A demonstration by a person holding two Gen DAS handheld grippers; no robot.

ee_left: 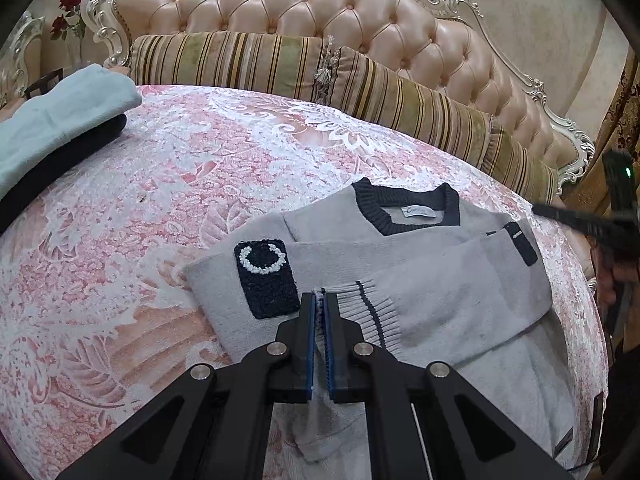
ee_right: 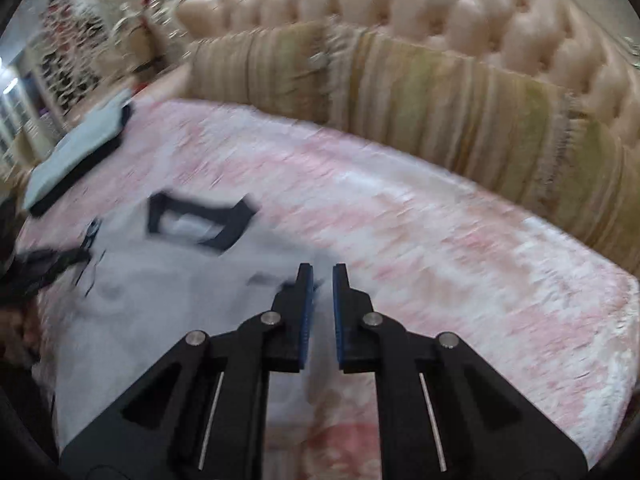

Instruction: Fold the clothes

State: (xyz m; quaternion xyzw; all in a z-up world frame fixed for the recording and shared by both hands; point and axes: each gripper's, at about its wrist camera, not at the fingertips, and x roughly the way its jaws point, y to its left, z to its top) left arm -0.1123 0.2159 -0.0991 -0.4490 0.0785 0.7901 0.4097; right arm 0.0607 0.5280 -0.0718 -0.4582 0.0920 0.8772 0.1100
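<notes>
Left gripper (ee_left: 320, 300) clenched on the ribbed cuff of the grey sweater (ee_left: 420, 280), lower centre of frame, sleeve drawn across the chest. Right gripper (ee_right: 322, 280) parted, holding nothing. Sleeves look folded; body fold remains. Folded stack (ee_left: 60, 120) upper left.

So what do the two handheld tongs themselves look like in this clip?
Both look identical. The left tongs and right tongs have matte black angular linkage arms with triangular cut-outs, round silver pivot pins and blue ribbed pads on the inner finger faces. The right pair shows thin silver rods along its arms. No sleeves or cables are clearly visible.
</notes>
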